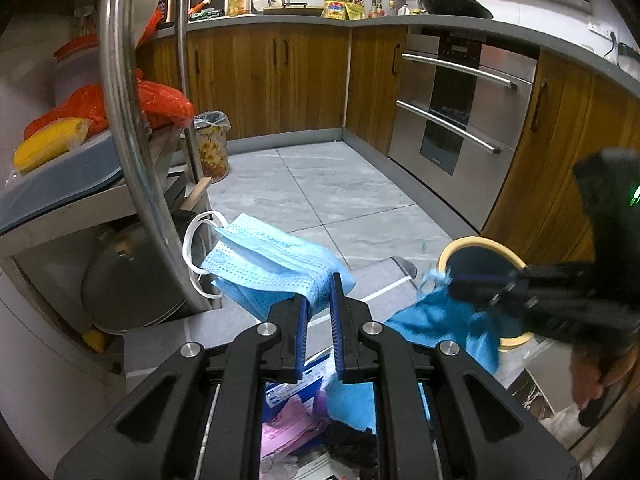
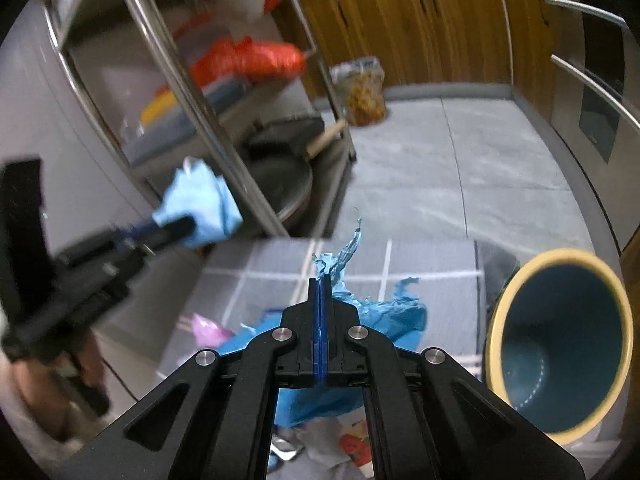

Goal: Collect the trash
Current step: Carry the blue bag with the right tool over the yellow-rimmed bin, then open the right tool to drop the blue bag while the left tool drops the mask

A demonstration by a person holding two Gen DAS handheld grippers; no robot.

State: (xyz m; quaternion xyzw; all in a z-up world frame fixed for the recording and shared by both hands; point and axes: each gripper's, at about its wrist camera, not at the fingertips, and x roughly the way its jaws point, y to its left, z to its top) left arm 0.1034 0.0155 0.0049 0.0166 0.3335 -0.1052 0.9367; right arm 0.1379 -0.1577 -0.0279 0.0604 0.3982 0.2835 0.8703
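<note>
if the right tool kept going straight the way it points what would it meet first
Probably the grey mat with white grid lines on the floor ahead. The right tool, shut on torn blue paper, aims past the blue bin with the cream rim, which sits off to its right. Depth is uncertain.

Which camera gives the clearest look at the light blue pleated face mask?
The left wrist view: the light blue pleated face mask is sharp there, pinched by the left gripper, white ear loops and printed lettering visible. The right wrist view shows it only as a blurred blue bundle at the tip of that gripper.
</note>
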